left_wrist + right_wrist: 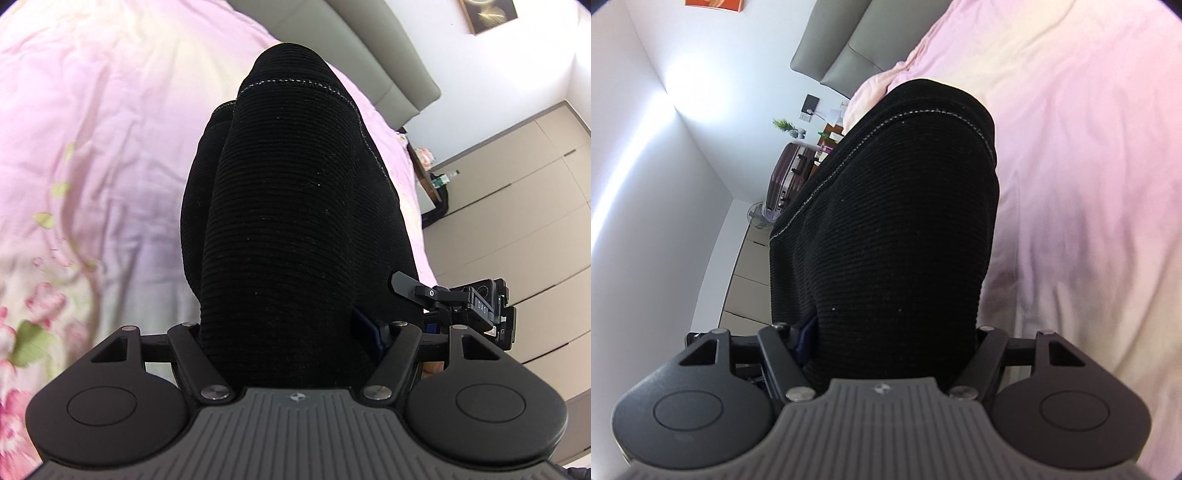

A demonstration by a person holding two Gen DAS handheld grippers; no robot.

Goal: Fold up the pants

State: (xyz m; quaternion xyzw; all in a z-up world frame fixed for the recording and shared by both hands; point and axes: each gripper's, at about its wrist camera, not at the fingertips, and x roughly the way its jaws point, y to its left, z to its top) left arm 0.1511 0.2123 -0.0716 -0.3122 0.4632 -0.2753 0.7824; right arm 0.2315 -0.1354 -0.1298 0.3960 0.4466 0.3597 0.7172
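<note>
The black ribbed pants (295,206) hang in front of my left gripper (295,332), which is shut on the cloth; its fingers are hidden under the fabric. In the right wrist view the same pants (886,229), with a pale stitched seam, drape over my right gripper (886,339), also shut on them. Both hold the cloth lifted above the pink bedsheet (92,129). The right gripper's body (476,306) shows at the right of the left wrist view, close beside the pants.
The pink floral bedsheet (1089,166) covers the bed under the pants. A grey headboard (388,55) stands at the far end. Beige wardrobe doors (524,206) are at the right. A purple suitcase (786,173) and a small plant (783,123) stand by the wall.
</note>
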